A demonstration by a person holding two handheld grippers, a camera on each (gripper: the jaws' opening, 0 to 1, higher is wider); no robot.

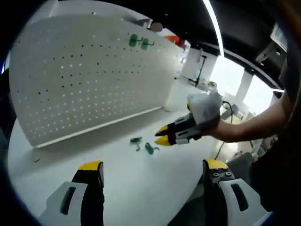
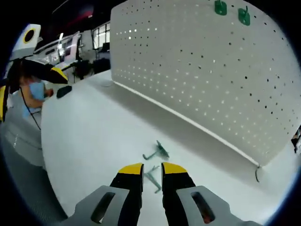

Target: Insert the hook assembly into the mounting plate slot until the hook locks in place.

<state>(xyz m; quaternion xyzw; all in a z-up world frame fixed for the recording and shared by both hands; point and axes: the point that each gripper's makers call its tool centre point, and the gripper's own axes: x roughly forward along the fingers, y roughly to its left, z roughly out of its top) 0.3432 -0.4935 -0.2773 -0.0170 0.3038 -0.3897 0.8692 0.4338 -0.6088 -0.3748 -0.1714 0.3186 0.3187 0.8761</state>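
A white pegboard plate (image 1: 84, 80) (image 2: 207, 70) stands upright on the white table (image 1: 127, 183). Two green hooks (image 1: 140, 42) (image 2: 231, 12) hang near its top edge. Two more green hooks lie loose on the table, one (image 1: 136, 141) (image 2: 158, 151) nearer the board, the other (image 1: 150, 149) (image 2: 153, 179) just beside it. My right gripper (image 1: 161, 135) (image 2: 152, 168) hovers above the loose pair, with only a narrow gap between its jaws and nothing held. The nearer loose hook shows through that gap. My left gripper (image 1: 153, 165) is wide open and empty, back from the hooks.
A person's arm (image 1: 254, 125) reaches in from the right behind the right gripper. A small metal piece (image 2: 257, 174) sits at the board's end. The table edge (image 2: 44, 155) runs close on the left, with a person beyond it. Desks and windows lie behind.
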